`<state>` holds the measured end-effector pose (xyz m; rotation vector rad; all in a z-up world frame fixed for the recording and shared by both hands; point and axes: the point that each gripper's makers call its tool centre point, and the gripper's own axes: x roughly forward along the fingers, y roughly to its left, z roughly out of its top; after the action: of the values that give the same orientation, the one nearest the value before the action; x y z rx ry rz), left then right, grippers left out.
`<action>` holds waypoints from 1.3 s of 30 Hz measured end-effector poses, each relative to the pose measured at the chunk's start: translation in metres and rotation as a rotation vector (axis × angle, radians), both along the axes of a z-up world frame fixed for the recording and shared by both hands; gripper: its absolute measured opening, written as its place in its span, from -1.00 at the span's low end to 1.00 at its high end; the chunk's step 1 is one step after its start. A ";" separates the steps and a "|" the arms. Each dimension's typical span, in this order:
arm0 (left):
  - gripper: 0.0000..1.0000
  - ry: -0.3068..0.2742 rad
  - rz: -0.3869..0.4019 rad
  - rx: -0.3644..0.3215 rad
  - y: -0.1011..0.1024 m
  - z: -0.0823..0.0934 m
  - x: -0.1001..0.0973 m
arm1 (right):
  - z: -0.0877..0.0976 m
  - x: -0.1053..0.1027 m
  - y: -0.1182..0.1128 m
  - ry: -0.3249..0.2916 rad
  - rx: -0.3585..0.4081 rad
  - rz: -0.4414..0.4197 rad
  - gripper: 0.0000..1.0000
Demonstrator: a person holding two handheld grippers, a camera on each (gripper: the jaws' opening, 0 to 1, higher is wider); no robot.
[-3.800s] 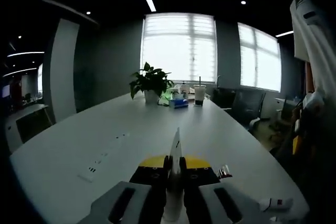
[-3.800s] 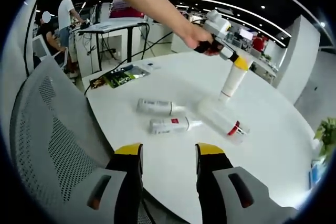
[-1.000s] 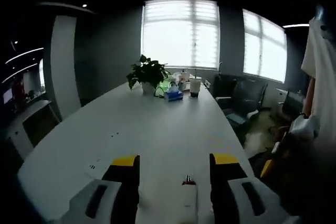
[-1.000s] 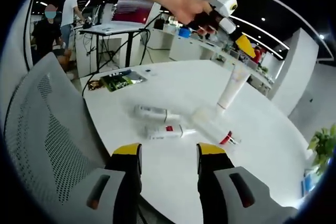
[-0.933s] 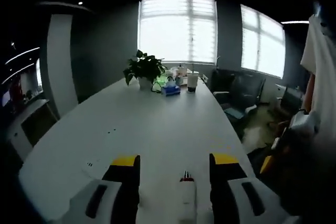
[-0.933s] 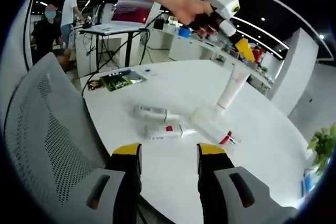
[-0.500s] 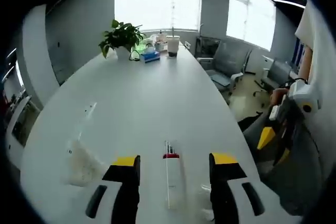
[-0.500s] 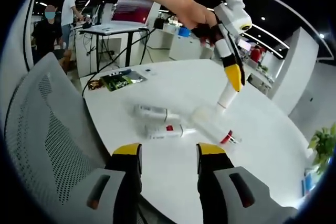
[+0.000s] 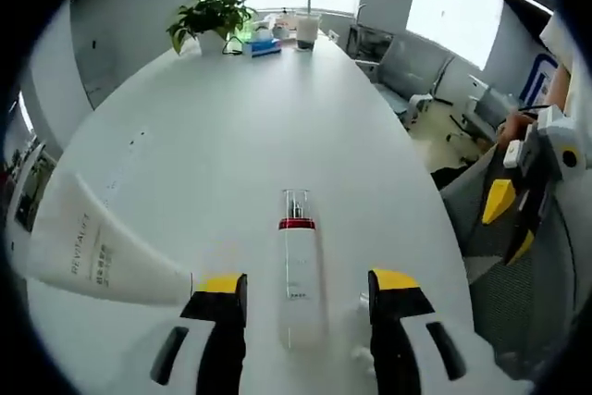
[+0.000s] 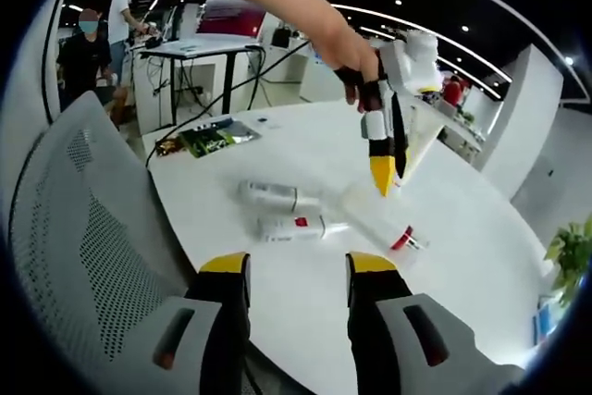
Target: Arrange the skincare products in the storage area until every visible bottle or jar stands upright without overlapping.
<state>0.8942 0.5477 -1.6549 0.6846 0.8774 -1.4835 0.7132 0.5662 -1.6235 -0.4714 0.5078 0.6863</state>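
**Mia:** Big white worktop (image 9: 277,99) with a plant (image 9: 205,14) far at the end; lots of room there. What is lying down?

**Sam:** A clear bottle with a red band (image 9: 298,275) lies flat right between the jaws of the left gripper (image 9: 302,295); those jaws are wide apart and hold nothing; a white tube (image 9: 92,252) stands near it and looks tilted.

**Mia:** And the other side?

**Sam:** In the right gripper view, two small bottles (image 10: 277,197) and (image 10: 298,226) lie flat side by side near the worktop's edge; the right gripper (image 10: 289,277) hangs back over a grey chair (image 10: 79,256), jaws apart, empty.

**Mia:** What could go wrong?

**Sam:** I think the round bottle may roll away if one jaw bumps it first; the tilted tube may tip over if the left gripper brushes it; the small bottles could get pushed off the near edge.

**Mia:** So where is it safe?

**Sam:** Toward the middle, I'd say; it is bare and far from edges.
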 end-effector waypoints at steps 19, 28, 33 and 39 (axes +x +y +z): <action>0.09 0.023 0.040 0.067 -0.008 -0.041 0.008 | -0.003 -0.001 0.000 0.016 0.001 -0.003 -0.25; -0.06 0.006 0.030 0.087 -0.024 -0.061 0.003 | -0.002 0.000 -0.001 0.016 0.012 -0.010 -0.29; -0.22 0.003 0.026 0.112 -0.028 -0.072 0.001 | -0.003 0.000 -0.001 0.023 0.006 -0.010 -0.30; -0.31 -0.028 0.010 0.105 -0.033 -0.071 0.003 | -0.005 -0.001 -0.001 0.028 0.001 -0.006 -0.32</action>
<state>0.8973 0.5148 -1.7255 0.7757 0.9409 -1.4229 0.7122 0.5654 -1.6280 -0.4591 0.5352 0.6882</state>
